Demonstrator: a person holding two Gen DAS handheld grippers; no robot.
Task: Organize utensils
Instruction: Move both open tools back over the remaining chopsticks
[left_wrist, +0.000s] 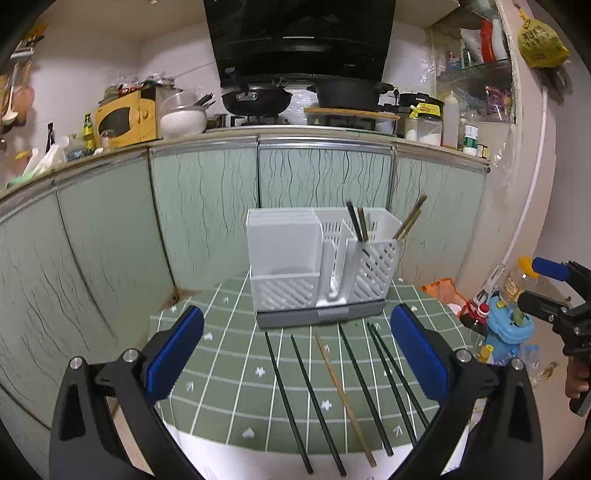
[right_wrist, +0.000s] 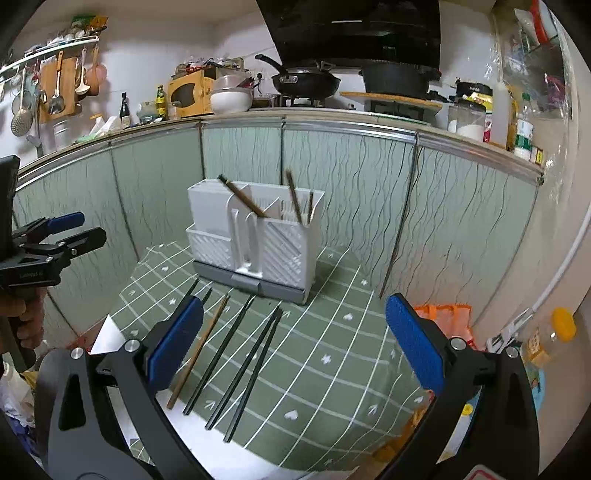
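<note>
The low worktop covered with a green cloth printed in a white grid (left_wrist: 236, 373) carries all task items. One white slotted plastic utensil holder on a grey base tray (left_wrist: 317, 266) stands upright at the far side of the cloth. Its right-hand compartments hold four chopsticks (left_wrist: 360, 223), leaning at angles; their exact compartments cannot be told.

Six chopsticks lie flat on the cloth in front of the holder, roughly parallel: five dark green chopsticks (left_wrist: 286, 402) and one light wooden chopstick (left_wrist: 343, 398). The wooden one lies third from the left in the left wrist view. The two rightmost dark ones lie just beside each other.

Left tool (left_wrist: 295, 363): released, blue pads wide apart, empty, hovering above the loose chopsticks. Right tool (right_wrist: 295, 365): released, pads wide apart, empty, above the cloth.
</note>
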